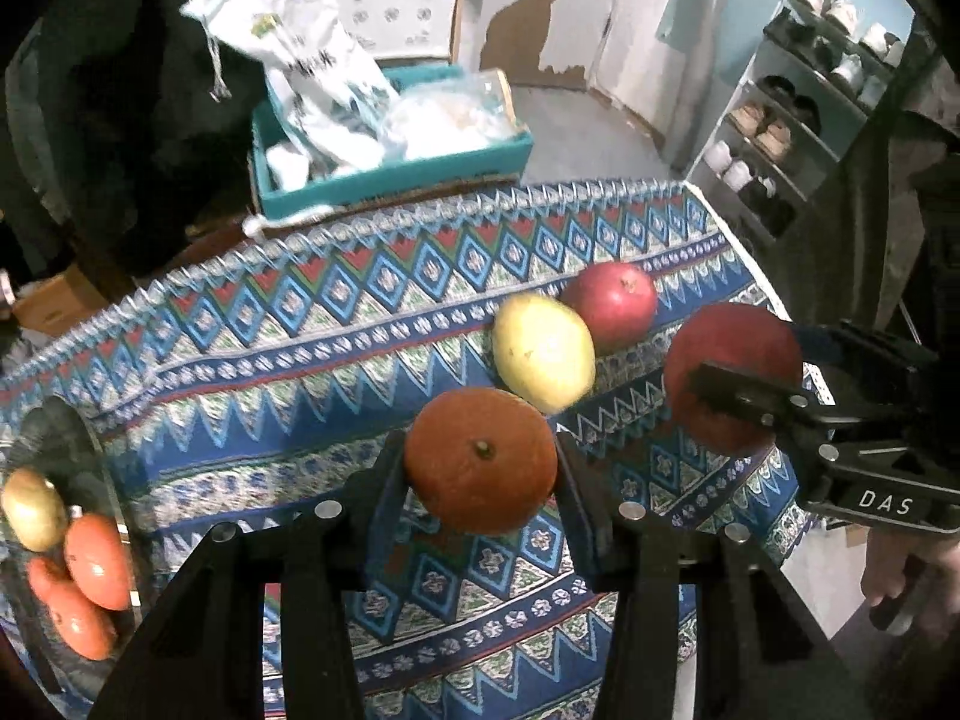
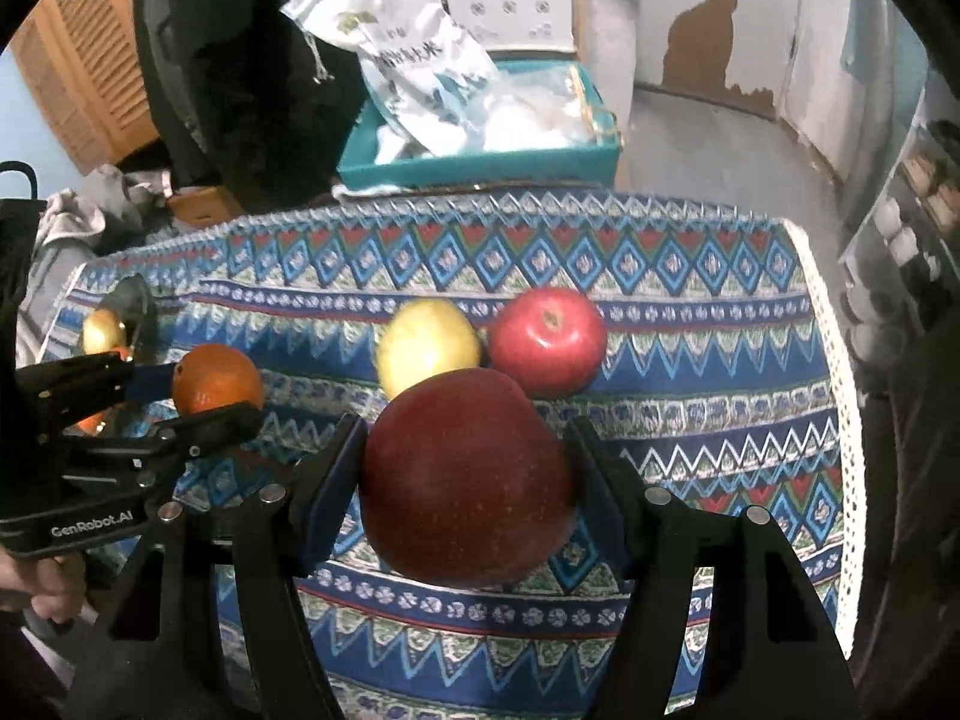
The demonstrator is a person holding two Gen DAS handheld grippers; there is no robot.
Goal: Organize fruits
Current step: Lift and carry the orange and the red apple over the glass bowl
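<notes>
Two fruits are in my grips right now, one per hand-held gripper, both clear of the table (image 2: 690, 324) w/ its patterned cloth.

Progress, as I judge it: a glass bowl (image 1: 90, 438) at the far left edge of the table already has fruit in it. I count three or so, a yellowish one and a couple orange ones, though blur makes the count shaky. Still on the cloth: a yellow pear (image 1: 543, 351) and a red apple (image 1: 618, 300), touching or nearly so, right of center. So roughly halfway, w/ two in hand and two left to fetch, assuming the bowl is the target.

Left hand-held gripper (image 1: 480, 468): closed down on an orange (image 1: 480, 459), pads pressing both sides, stem end facing me. It sits between bowl and pear, nearer the pear.

Right hand-held gripper (image 2: 465, 480): closed on a big dark-red apple (image 2: 465, 474), jaws set wider since the fruit is fatter, pads snug on both flanks. It hangs on the near side of the pear and red apple, toward the table's right.

Both grips look centered; no slip visible.
</notes>
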